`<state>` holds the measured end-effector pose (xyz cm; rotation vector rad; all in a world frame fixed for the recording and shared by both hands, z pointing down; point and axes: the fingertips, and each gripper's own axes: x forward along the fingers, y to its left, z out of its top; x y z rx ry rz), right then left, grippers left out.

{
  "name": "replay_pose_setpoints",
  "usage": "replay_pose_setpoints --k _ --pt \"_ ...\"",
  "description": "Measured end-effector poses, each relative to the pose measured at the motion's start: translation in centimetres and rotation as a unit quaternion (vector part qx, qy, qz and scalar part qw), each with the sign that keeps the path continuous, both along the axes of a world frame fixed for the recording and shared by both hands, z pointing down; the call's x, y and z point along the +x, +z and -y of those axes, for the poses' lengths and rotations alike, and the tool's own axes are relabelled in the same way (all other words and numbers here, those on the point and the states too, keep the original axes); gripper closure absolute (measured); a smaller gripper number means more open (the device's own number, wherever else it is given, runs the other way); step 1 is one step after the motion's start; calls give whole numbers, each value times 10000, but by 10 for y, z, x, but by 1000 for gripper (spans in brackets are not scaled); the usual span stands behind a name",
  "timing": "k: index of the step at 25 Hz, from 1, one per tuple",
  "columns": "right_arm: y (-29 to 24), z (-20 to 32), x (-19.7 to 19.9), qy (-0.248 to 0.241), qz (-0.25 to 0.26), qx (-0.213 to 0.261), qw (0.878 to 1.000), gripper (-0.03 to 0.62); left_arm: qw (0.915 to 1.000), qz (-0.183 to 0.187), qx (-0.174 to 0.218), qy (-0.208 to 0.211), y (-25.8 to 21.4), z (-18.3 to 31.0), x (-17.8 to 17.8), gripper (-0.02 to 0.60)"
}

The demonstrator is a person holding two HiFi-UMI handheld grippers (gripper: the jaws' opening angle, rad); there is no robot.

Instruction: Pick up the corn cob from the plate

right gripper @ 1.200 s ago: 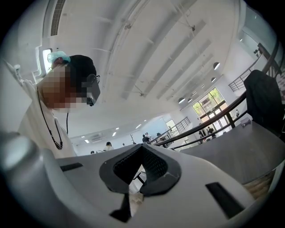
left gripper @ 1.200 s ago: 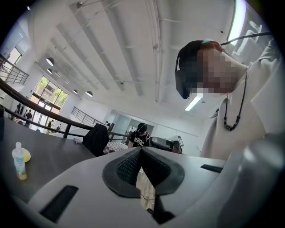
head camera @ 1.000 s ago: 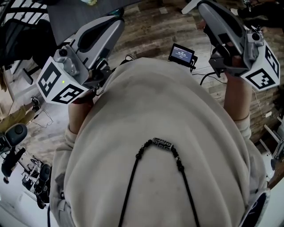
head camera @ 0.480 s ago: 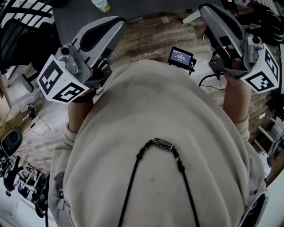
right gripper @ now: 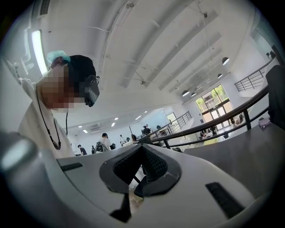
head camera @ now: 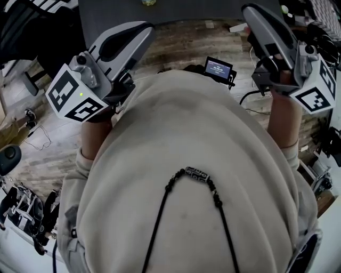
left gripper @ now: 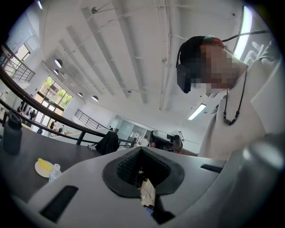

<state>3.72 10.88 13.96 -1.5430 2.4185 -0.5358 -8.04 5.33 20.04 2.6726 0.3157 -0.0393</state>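
Observation:
The yellow corn cob [left gripper: 43, 164] lies on a small white plate [left gripper: 39, 171] on the dark table [left gripper: 26, 156], far off at the lower left of the left gripper view. My left gripper [left gripper: 140, 149] is shut and empty, held level well short of the table. In the head view it [head camera: 139, 31] sits at the upper left, beside my beige sweater. My right gripper [right gripper: 142, 147] is also shut with nothing in it, and shows at the upper right of the head view [head camera: 250, 11]. Neither plate nor corn shows in the head view.
A small clear bottle [left gripper: 54, 171] stands next to the plate and a dark flask [left gripper: 11, 133] further left. The table's edge [head camera: 176, 10] runs across the top of the head view over wooden floor. A small screen device [head camera: 218, 67] hangs by my chest. Equipment clutters the floor at left [head camera: 21, 208].
Both grippers have travelled with my body toward the dark table, which now spans more of the head view's top. The floor clutter at left has slid down. Both stay shut.

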Motion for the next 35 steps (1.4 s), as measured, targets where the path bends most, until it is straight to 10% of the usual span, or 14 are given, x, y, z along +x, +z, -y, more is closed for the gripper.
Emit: replay_pose_setpoints --k 14,35 --pt "-1 37 4 -752 128 149 9970 578 9975 64 61 -705 -6 11 -7 581" --pt "15 112 113 -1173 553 182 9914 578 9943 388 56 -994 -6 67 96 581"
